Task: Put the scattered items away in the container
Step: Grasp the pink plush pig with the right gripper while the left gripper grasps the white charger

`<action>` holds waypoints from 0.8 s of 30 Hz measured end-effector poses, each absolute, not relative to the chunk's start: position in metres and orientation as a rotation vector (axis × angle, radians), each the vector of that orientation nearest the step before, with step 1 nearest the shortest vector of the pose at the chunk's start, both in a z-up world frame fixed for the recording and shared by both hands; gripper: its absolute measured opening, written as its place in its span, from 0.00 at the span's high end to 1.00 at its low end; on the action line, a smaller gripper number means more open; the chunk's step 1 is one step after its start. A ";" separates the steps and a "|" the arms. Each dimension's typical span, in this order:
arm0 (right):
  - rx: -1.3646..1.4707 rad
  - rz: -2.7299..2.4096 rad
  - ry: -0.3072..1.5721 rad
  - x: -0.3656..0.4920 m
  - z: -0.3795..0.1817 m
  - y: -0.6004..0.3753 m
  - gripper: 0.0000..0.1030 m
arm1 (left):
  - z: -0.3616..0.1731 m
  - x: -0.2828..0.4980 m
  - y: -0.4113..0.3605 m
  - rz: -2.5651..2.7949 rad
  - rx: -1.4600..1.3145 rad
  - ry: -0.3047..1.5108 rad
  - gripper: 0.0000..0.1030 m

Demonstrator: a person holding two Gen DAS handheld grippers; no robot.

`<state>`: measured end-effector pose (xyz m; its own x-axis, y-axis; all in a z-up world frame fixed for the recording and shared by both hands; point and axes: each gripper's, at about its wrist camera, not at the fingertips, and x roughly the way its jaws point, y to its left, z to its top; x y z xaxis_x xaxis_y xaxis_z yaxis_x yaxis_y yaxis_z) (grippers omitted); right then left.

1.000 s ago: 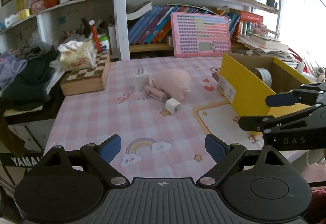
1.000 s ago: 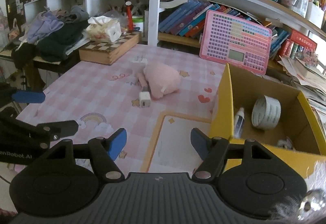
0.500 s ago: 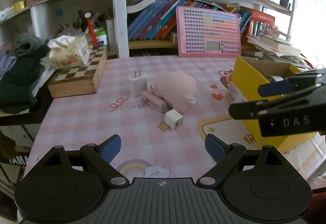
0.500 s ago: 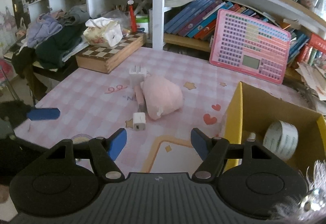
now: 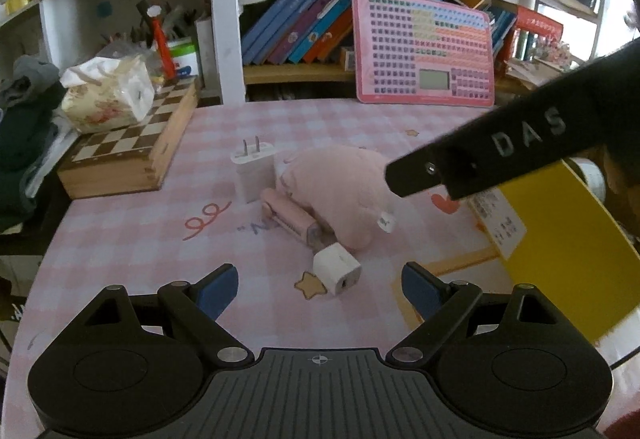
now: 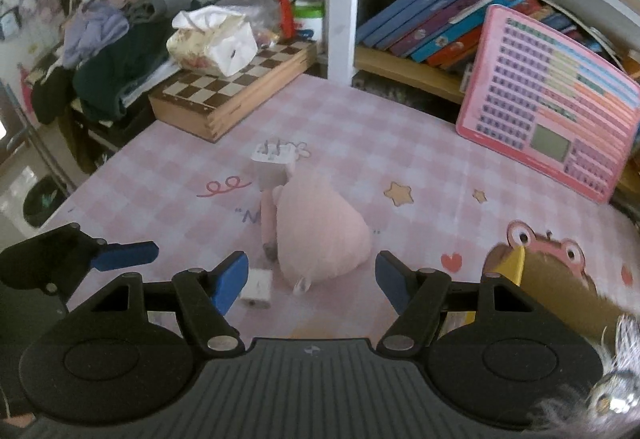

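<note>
Closer now to the pile near the table's middle: left gripper (image 5: 320,281) wide open, empty, small white cube (image 5: 337,274) just ahead. Right gripper (image 6: 310,281) likewise nearer, open, empty, facing the pink plush (image 6: 320,235). Nothing gripped yet; yellow box (image 5: 560,251) waiting at the right edge.

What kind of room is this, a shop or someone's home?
Most likely a home study or child's room: shelves of books, a pink plush toy on a pink checked table cover, and a chessboard box.
</note>
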<state>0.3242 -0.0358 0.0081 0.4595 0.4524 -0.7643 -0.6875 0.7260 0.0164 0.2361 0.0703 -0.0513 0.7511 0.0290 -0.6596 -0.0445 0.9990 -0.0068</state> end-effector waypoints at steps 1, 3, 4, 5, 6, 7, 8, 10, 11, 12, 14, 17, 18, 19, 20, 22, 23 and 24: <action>-0.324 0.722 0.839 0.330 0.007 -0.033 0.33 | -0.053 0.240 0.070 0.041 -0.023 0.720 0.12; -0.352 0.736 0.846 0.342 0.005 -0.027 0.31 | -0.055 0.248 0.067 0.043 -0.025 0.724 0.15; -0.364 0.741 0.847 0.348 0.005 -0.024 0.30 | -0.057 0.251 0.066 0.043 -0.027 0.728 0.19; -0.376 0.748 0.849 0.353 0.004 -0.021 0.28 | -0.059 0.255 0.065 0.043 -0.030 0.734 0.19; -0.387 0.756 0.850 0.357 0.003 -0.018 0.27 | -0.061 0.259 0.063 0.044 -0.033 0.741 0.20; -0.398 0.762 0.854 0.361 0.001 -0.015 0.27 | -0.062 0.262 0.062 0.044 -0.036 0.746 0.21; -0.409 0.769 0.858 0.366 0.000 -0.012 0.27 | -0.064 0.265 0.062 0.044 -0.040 0.751 0.22; -0.424 0.778 0.861 0.373 -0.004 -0.007 0.27 | -0.067 0.269 0.061 0.044 -0.046 0.759 0.26; -0.429 0.780 0.863 0.375 -0.005 -0.004 0.27 | -0.069 0.271 0.060 0.045 -0.049 0.762 0.27; -0.431 0.783 0.866 0.378 -0.007 -0.002 0.27 | -0.071 0.274 0.060 0.045 -0.053 0.764 0.29; -0.433 0.784 0.876 0.384 -0.012 0.002 0.27 | -0.074 0.278 0.061 0.046 -0.061 0.773 0.31; -0.437 0.784 0.903 0.391 -0.020 0.007 0.27 | -0.081 0.283 0.062 0.051 -0.068 0.792 0.37; -0.439 0.786 0.911 0.393 -0.022 0.009 0.27 | -0.083 0.284 0.062 0.054 -0.070 0.801 0.39; -0.441 0.787 0.919 0.395 -0.025 0.011 0.27 | -0.084 0.285 0.063 0.058 -0.074 0.807 0.40; -0.444 0.788 0.926 0.397 -0.028 0.013 0.27 | -0.086 0.285 0.064 0.061 -0.082 0.812 0.40; -0.453 0.785 0.950 0.400 -0.035 0.017 0.27 | -0.089 0.287 0.064 0.061 -0.093 0.818 0.47; -0.454 0.785 0.962 0.402 -0.038 0.019 0.27 | -0.090 0.287 0.064 0.061 -0.095 0.822 0.48; -0.455 0.783 0.973 0.403 -0.041 0.021 0.27 | -0.091 0.288 0.064 0.062 -0.097 0.826 0.51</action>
<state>0.4030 0.0210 -0.0409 0.3281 0.3816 -0.8641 -0.7626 0.6468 -0.0040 0.2884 0.0639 -0.0911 0.6767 0.0172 -0.7361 -0.0924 0.9938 -0.0617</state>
